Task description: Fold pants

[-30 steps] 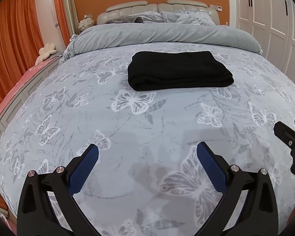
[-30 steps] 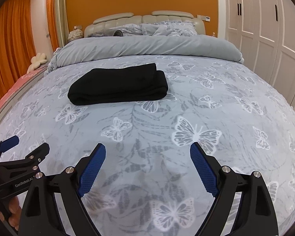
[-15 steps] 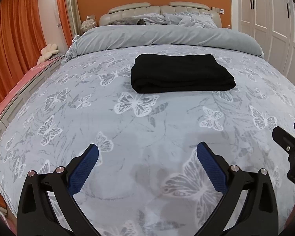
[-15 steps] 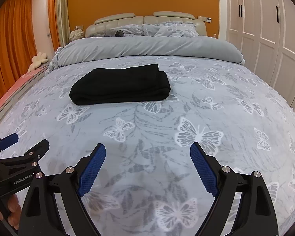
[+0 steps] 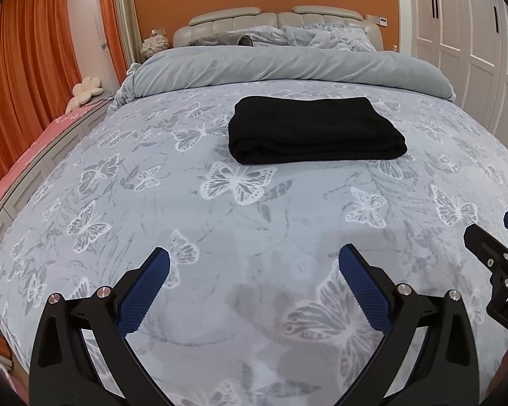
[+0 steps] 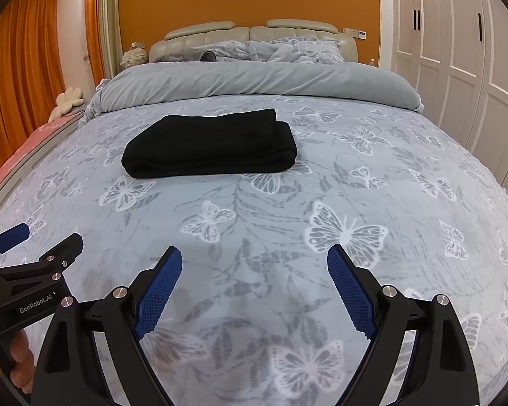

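Observation:
The black pants [image 5: 313,130] lie folded into a thick rectangle on the butterfly-print bedspread [image 5: 152,203], in the middle of the bed. They also show in the right wrist view [image 6: 210,145]. My left gripper [image 5: 254,260] is open and empty, held above the bedspread well short of the pants. My right gripper [image 6: 254,257] is open and empty too, at the same distance. The right gripper shows at the right edge of the left wrist view [image 5: 491,240]. The left gripper shows at the left edge of the right wrist view [image 6: 40,240].
A rolled grey duvet [image 5: 288,67] lies across the bed behind the pants, with pillows and a beige headboard [image 5: 274,17] beyond. Orange curtains [image 5: 23,77] hang on the left. White wardrobe doors [image 5: 474,34] stand on the right. A pink bench [image 5: 27,162] runs along the left side.
Both grippers have drawn back slightly and tilted up; the pants sit a little lower in both views. The pants have not moved and both grippers stay open.

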Tool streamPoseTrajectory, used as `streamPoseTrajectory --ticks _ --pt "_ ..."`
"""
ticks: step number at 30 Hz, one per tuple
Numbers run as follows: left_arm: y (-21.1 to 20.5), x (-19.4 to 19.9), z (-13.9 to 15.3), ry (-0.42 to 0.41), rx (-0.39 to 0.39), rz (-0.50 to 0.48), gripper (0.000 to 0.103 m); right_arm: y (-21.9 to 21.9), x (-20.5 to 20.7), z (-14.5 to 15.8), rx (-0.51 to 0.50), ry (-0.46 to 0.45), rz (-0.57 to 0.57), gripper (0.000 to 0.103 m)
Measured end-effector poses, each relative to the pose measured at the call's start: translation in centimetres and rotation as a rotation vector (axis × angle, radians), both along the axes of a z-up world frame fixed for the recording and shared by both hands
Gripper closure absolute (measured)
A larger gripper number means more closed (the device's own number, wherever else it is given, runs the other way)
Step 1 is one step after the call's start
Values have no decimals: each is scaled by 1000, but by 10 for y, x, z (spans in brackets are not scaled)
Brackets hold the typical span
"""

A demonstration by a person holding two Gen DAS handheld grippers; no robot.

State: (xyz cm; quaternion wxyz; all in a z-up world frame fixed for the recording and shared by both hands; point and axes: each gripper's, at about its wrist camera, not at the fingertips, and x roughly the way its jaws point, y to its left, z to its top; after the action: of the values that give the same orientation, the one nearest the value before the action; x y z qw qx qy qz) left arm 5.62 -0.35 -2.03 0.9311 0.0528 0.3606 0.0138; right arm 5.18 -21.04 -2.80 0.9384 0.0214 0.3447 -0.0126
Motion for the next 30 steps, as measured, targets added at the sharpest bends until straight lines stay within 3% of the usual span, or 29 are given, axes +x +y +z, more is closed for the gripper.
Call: streamPoseTrajectory --ticks 25,30 --pt "-12 -4 4 -21 5 -4 5 1 0 -1 -2 2 2 17" --pt "-9 -2 3 4 -79 -26 5 2 0 0 -4 2 2 17"
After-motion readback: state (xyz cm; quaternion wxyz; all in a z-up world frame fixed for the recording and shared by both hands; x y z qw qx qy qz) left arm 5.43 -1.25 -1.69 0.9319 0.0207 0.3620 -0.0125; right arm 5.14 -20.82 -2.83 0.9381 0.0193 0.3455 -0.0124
